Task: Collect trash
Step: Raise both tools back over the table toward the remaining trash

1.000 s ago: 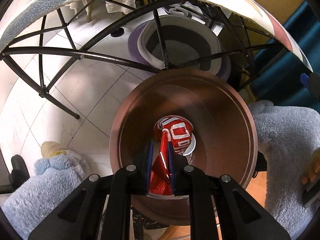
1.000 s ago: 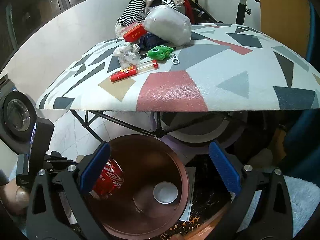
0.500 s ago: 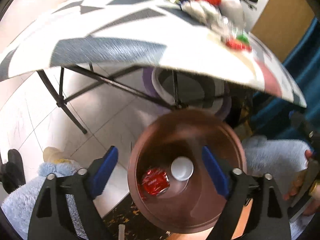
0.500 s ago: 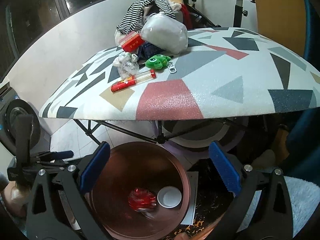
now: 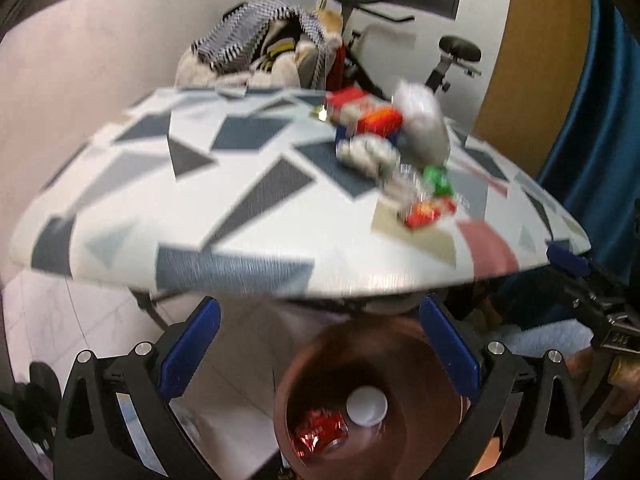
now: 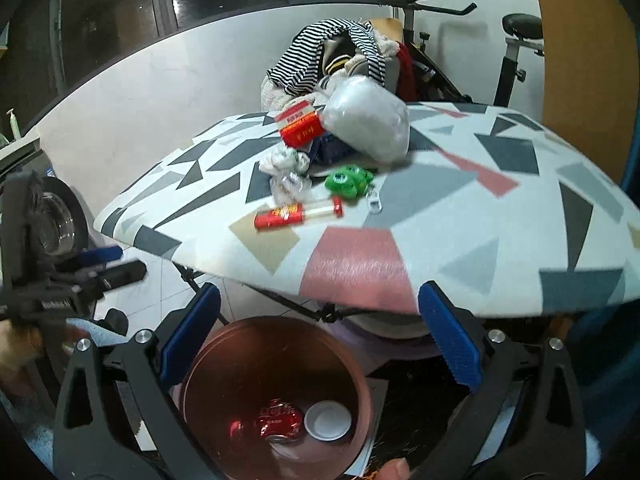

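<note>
A crushed red can [image 5: 320,430] lies at the bottom of the copper bin [image 5: 440,364], beside a white round lid [image 5: 367,406]. My left gripper [image 5: 320,320] hangs above the bin, its jaws opening wide with nothing between them. In the right wrist view the same can [image 6: 278,424] and lid [image 6: 328,420] lie in the bin [image 6: 224,360]. My right gripper [image 6: 320,312] is open and empty above it. On the patterned table [image 6: 460,208] lie a red tube [image 6: 298,214], crumpled wrappers [image 6: 286,160], a red box [image 6: 302,126] and a white bag [image 6: 366,124].
A green toy [image 6: 348,180] with a clip lies by the tube. Striped clothes [image 6: 320,52] and an exercise bike [image 6: 516,40] stand behind the table. A washing machine [image 6: 60,216] is at the left, and black table legs [image 6: 320,312] cross behind the bin.
My left gripper let go of the crushed can, which dropped into the bin. It then opened wide, rose and tilted up towards the table. My right gripper rose a little.
</note>
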